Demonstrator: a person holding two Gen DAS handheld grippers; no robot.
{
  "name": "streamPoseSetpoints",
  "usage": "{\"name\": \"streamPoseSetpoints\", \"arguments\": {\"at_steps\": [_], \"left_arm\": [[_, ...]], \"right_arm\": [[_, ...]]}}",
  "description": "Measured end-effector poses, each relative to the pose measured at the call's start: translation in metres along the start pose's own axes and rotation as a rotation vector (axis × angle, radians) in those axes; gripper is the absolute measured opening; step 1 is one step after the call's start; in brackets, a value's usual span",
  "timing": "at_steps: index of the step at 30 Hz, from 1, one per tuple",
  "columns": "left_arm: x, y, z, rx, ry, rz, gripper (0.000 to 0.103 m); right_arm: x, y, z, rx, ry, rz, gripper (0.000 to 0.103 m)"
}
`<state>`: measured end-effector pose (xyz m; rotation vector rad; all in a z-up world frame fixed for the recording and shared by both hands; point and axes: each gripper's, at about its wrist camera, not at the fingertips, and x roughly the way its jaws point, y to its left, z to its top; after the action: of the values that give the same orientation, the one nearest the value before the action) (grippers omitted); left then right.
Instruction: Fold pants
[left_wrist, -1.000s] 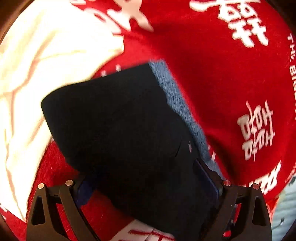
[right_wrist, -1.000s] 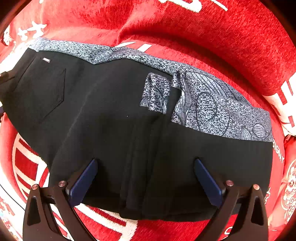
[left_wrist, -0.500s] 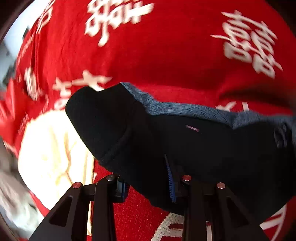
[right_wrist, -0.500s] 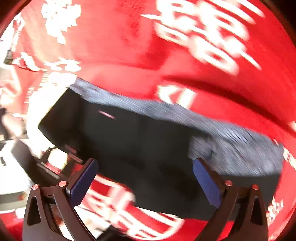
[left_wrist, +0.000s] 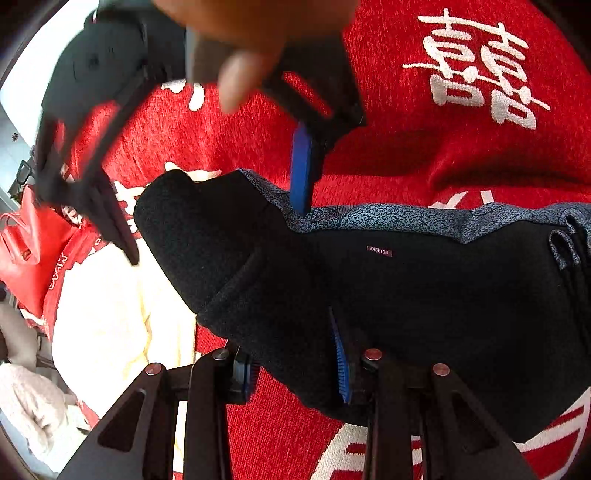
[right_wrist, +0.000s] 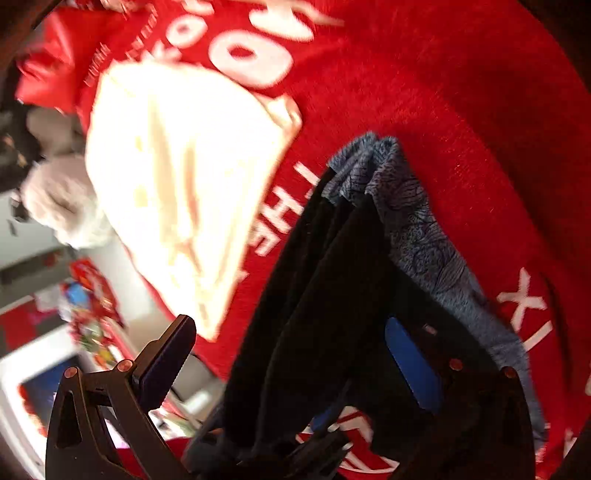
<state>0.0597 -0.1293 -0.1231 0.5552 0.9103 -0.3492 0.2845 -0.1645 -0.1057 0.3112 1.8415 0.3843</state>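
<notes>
The folded black pants (left_wrist: 424, 295) with a grey patterned waistband (left_wrist: 388, 218) lie on a red cloth (left_wrist: 443, 155) with white characters. My left gripper (left_wrist: 295, 373) is shut on the near left edge of the folded stack. My right gripper (left_wrist: 218, 225) shows in the left wrist view, open, straddling the far left corner of the pants, its blue pad (left_wrist: 301, 166) touching the waistband. In the right wrist view the pants (right_wrist: 325, 295) run between the wide-open fingers of my right gripper (right_wrist: 291, 358).
A folded cream garment (left_wrist: 110, 314) lies left of the pants on the red cloth; it also shows in the right wrist view (right_wrist: 184, 177). Red bags (left_wrist: 26, 251) and clutter sit beyond the left edge.
My right gripper swung round to the left end of the pants and came down over their far corner. My left gripper has stayed shut on the near edge.
</notes>
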Motion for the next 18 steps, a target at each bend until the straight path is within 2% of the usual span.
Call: {"name": "streamPoseSetpoints", "arguments": {"at_steps": [1, 2, 3, 8, 11, 15, 18], "left_arm": [[-0.002, 0.0, -0.001, -0.003, 0.002, -0.007, 0.034], [-0.002, 0.001, -0.002, -0.008, 0.015, -0.019, 0.034], [-0.005, 0.001, -0.003, -0.011, 0.017, -0.027, 0.034], [-0.046, -0.023, 0.008, 0.055, -0.059, -0.066, 0.034], [-0.074, -0.042, 0.015, 0.088, -0.1, -0.108, 0.034], [-0.115, -0.08, 0.025, 0.147, -0.152, -0.173, 0.034], [-0.144, -0.116, 0.031, 0.202, -0.186, -0.223, 0.034]], "right_arm": [[0.003, -0.001, -0.001, -0.001, 0.008, -0.015, 0.068], [0.004, -0.005, -0.005, 0.017, 0.012, -0.023, 0.034], [-0.002, -0.011, -0.011, 0.03, -0.011, -0.008, 0.022], [-0.042, -0.028, -0.06, -0.001, -0.183, 0.048, 0.019], [-0.072, -0.049, -0.104, 0.018, -0.299, 0.104, 0.019], [-0.103, -0.091, -0.18, 0.084, -0.452, 0.202, 0.019], [-0.117, -0.125, -0.232, 0.141, -0.545, 0.242, 0.019]]}}
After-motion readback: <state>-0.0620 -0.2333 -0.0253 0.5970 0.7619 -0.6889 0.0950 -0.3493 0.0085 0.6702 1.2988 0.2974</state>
